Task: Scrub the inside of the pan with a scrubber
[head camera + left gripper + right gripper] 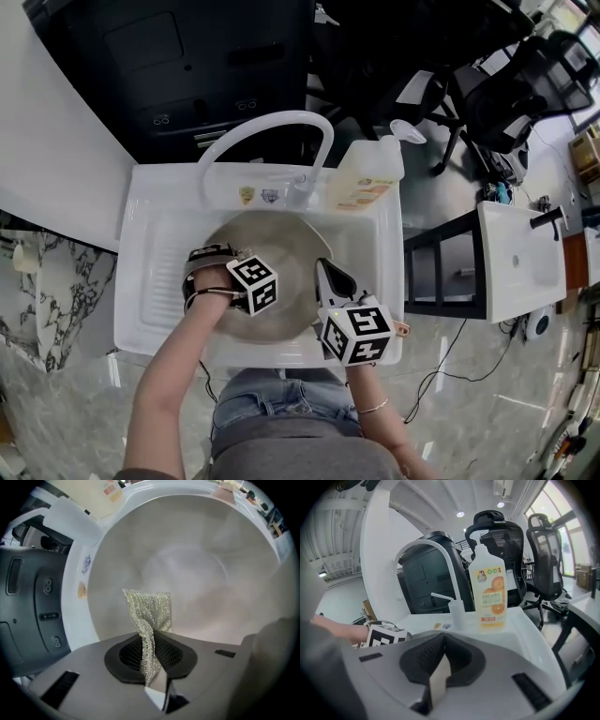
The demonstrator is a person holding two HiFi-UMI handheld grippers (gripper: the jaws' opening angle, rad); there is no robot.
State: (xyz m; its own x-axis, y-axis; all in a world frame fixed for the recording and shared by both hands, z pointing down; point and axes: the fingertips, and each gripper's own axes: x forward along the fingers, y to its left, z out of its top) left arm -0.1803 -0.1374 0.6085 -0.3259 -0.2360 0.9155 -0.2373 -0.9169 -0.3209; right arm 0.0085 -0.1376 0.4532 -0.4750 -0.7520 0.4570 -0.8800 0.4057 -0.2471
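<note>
Two left fingers [127, 659] clamp scrubber [149, 613].

Office-like test space: swivel chairs [511, 89], loose floor cables [448, 349], freestanding plastic sink [133, 319].

A white sink [150, 281] carries everything. The steel pan [197, 573] lies in its basin, filling the space ahead of and beneath the jaws of the left gripper [151, 637]. On the sink's back rim, straight beyond the jaws of the right gripper [443, 663], stands an orange-labelled soap bottle [487, 590]. The arched white tap [277, 118] rises just left of the bottle.
</note>
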